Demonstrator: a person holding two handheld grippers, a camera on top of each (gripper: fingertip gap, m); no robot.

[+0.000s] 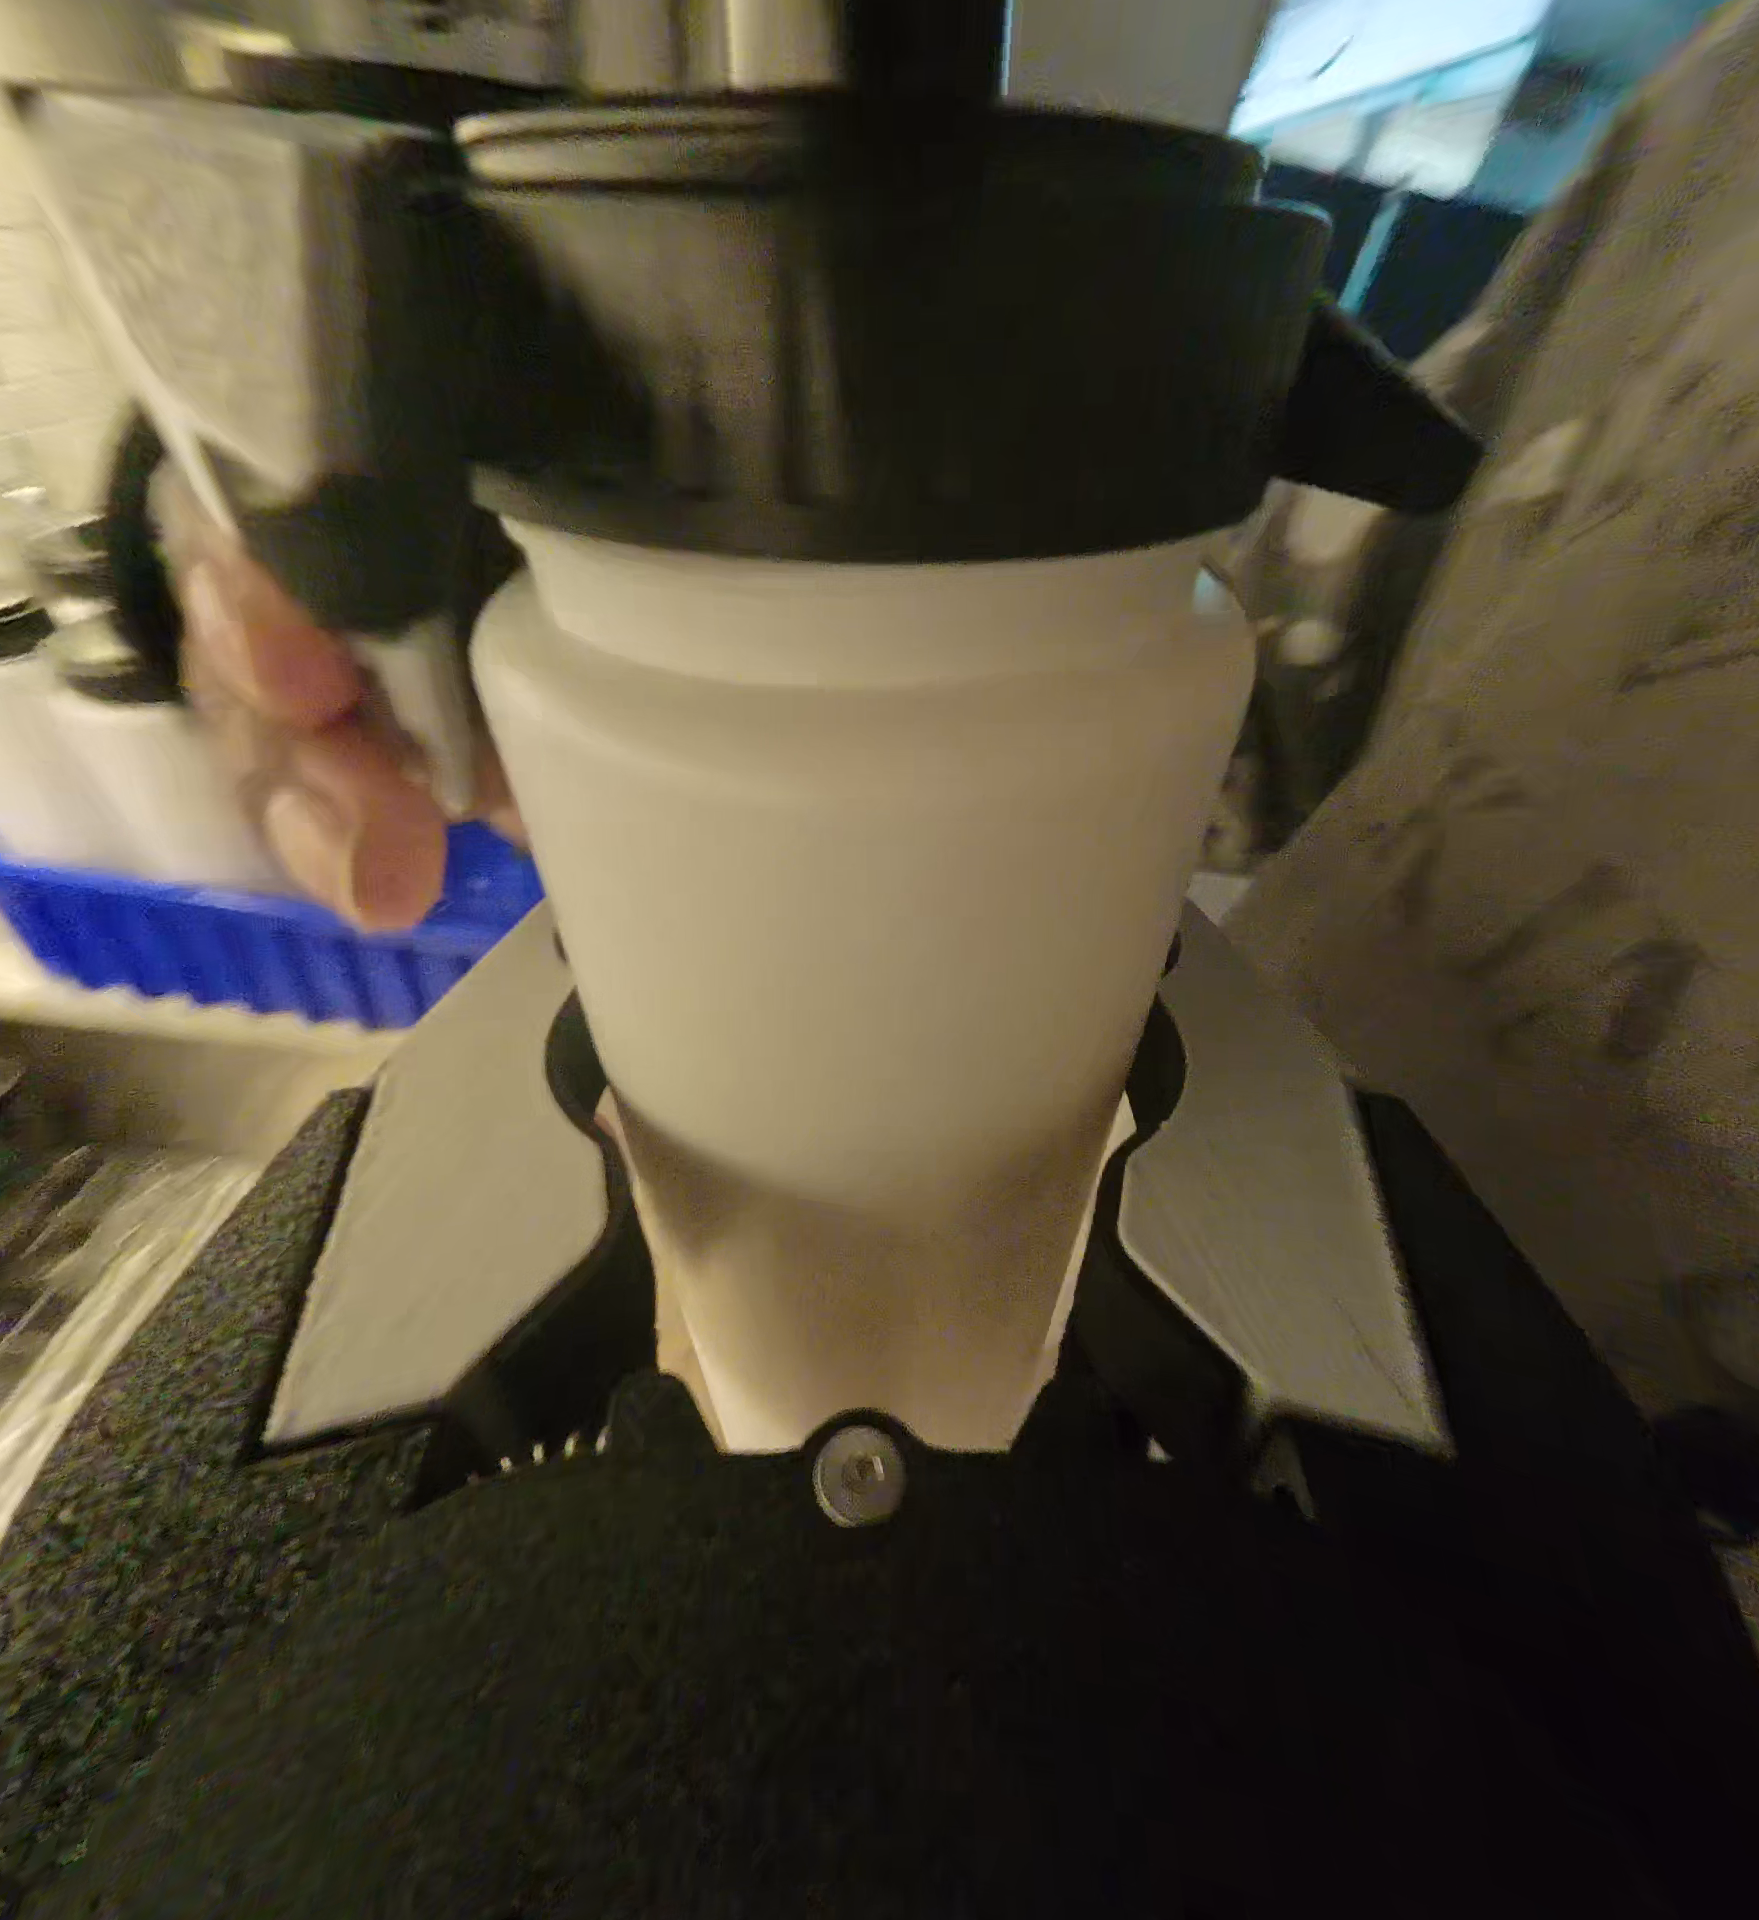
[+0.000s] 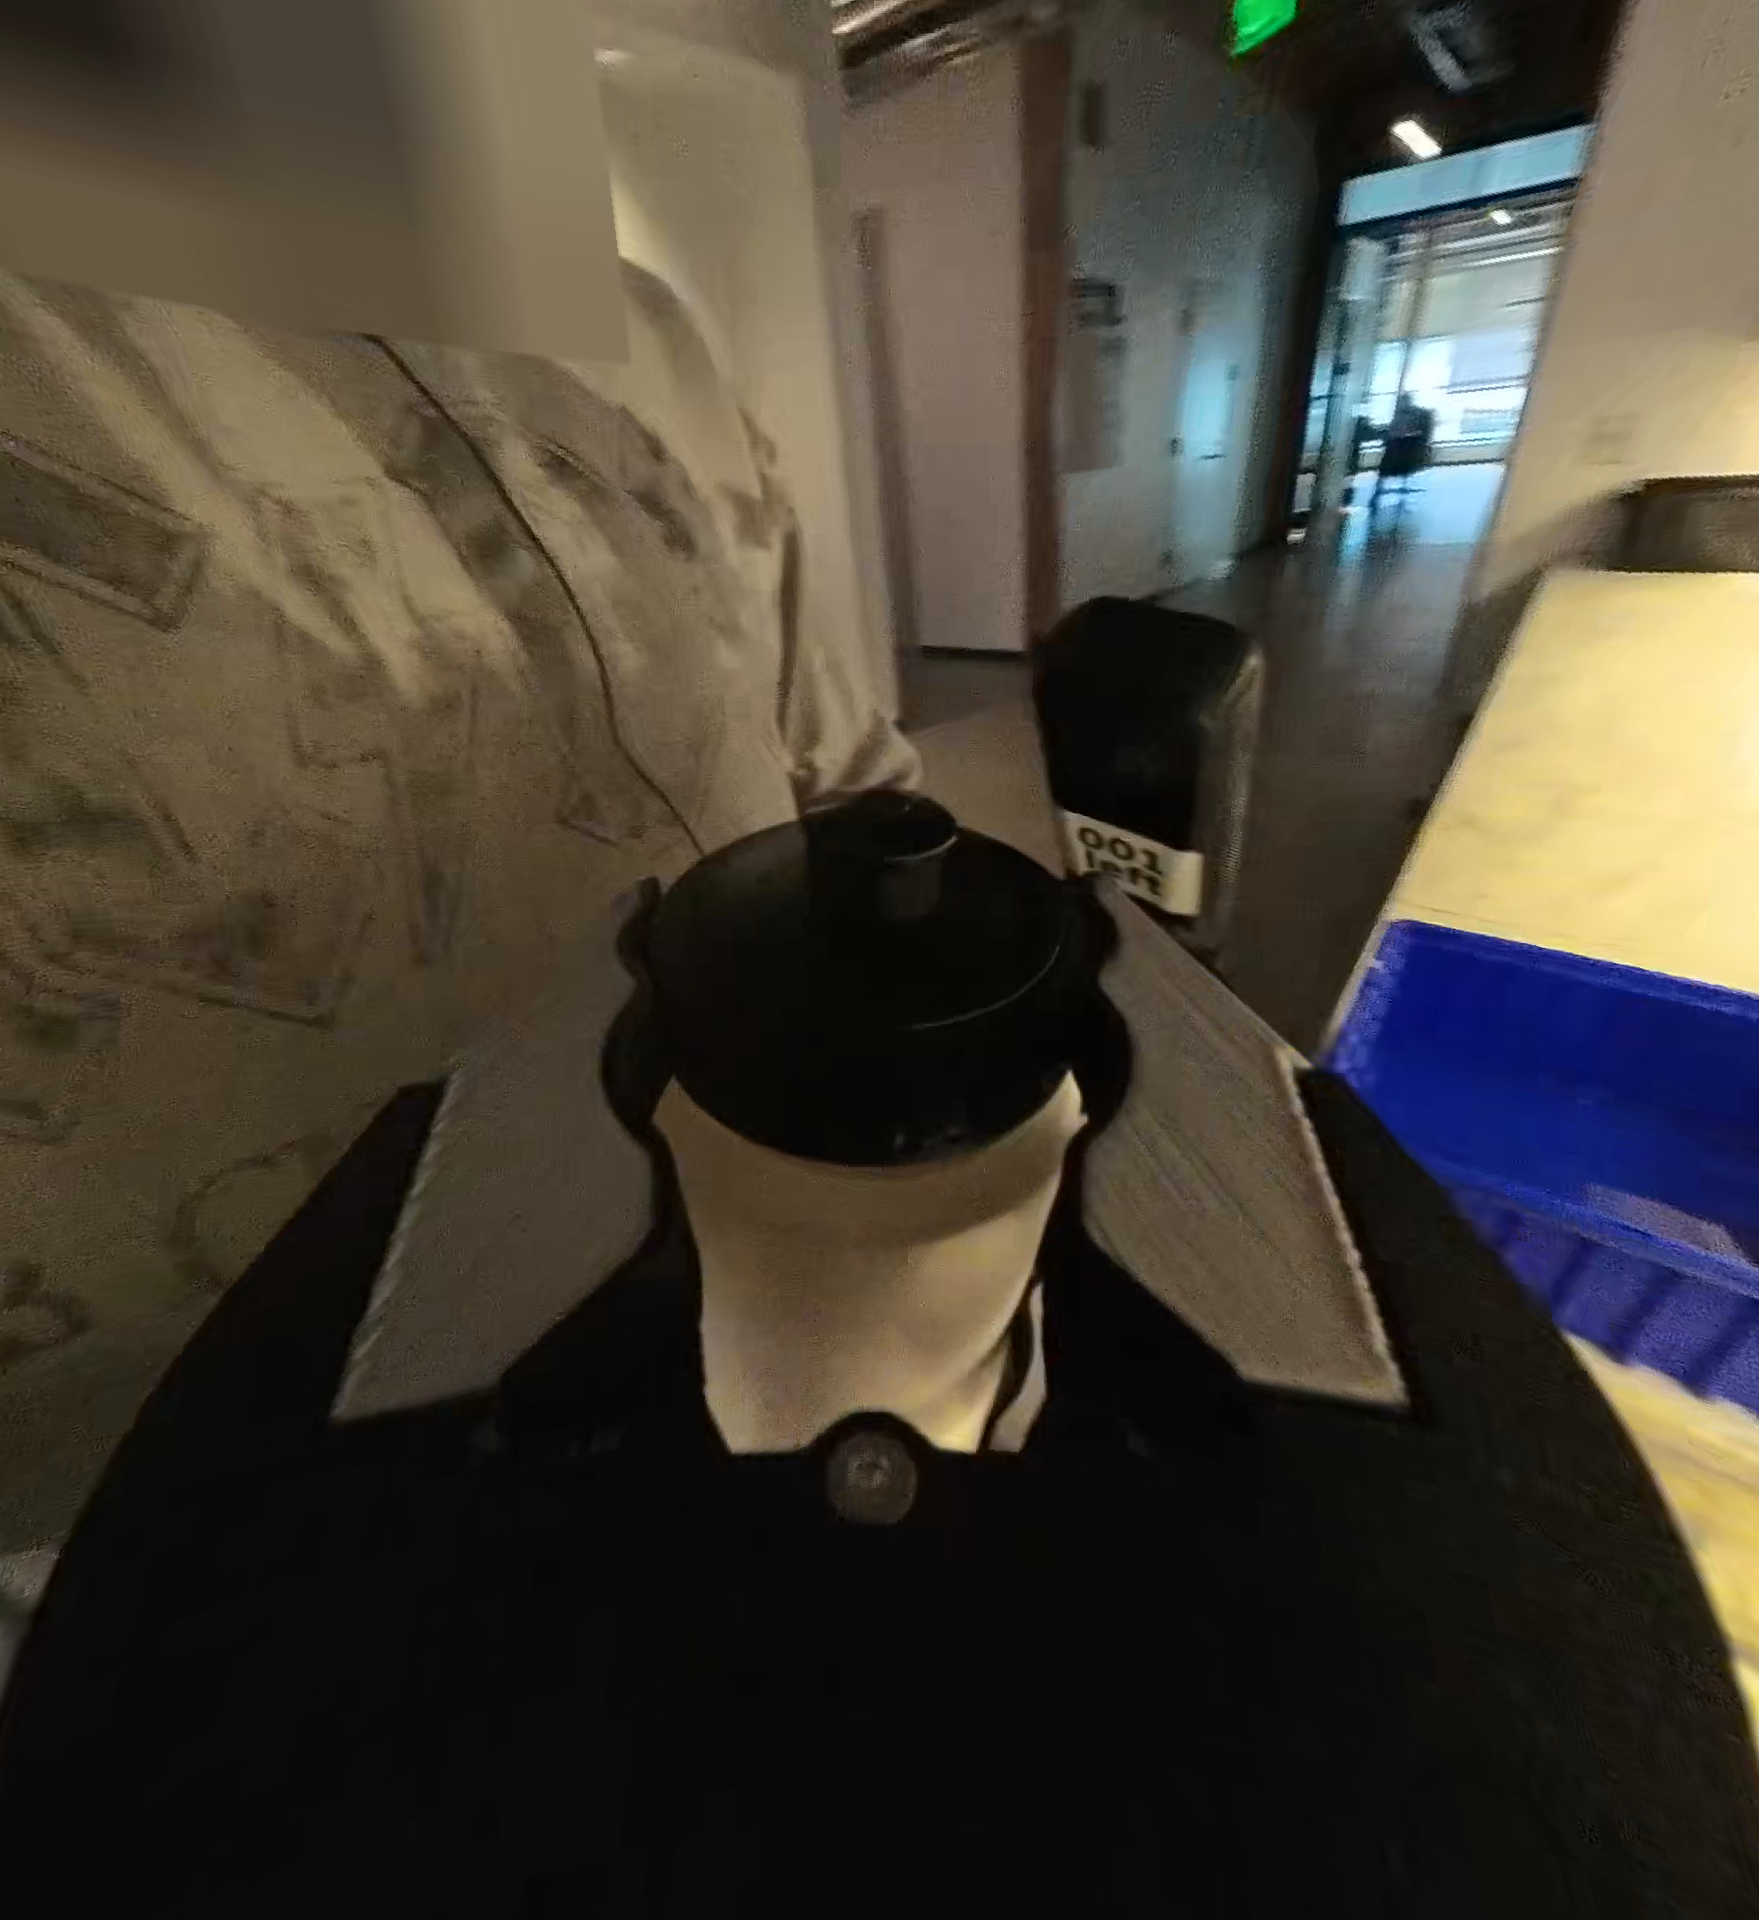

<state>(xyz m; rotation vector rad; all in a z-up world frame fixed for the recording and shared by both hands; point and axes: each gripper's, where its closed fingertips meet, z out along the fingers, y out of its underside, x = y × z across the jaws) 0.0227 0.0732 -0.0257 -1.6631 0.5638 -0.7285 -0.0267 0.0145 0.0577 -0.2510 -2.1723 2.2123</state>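
Note:
My left gripper [image 1: 864, 1039] is shut on the body of a white plastic bottle [image 1: 854, 831], which stands upright between its fingers. A black cap [image 1: 854, 520] tops the bottle. My right gripper [image 2: 870, 997] is shut around this black cap [image 2: 854, 1018], which has a small nozzle, and the white bottle [image 2: 854, 1247] hangs below it. In the left wrist view the right gripper's body [image 1: 231, 291] shows above the cap, held by a hand [image 1: 335, 790]. The left gripper's black body [image 2: 1145, 717] shows beyond the cap in the right wrist view.
A blue ribbed bin [image 1: 231, 956] sits on a light counter [image 2: 1633, 748]; it also shows in the right wrist view [image 2: 1633, 1122]. A person in a patterned shirt [image 2: 283, 727] stands close, also seen in the left wrist view [image 1: 1581, 727]. A corridor [image 2: 1426, 416] opens behind.

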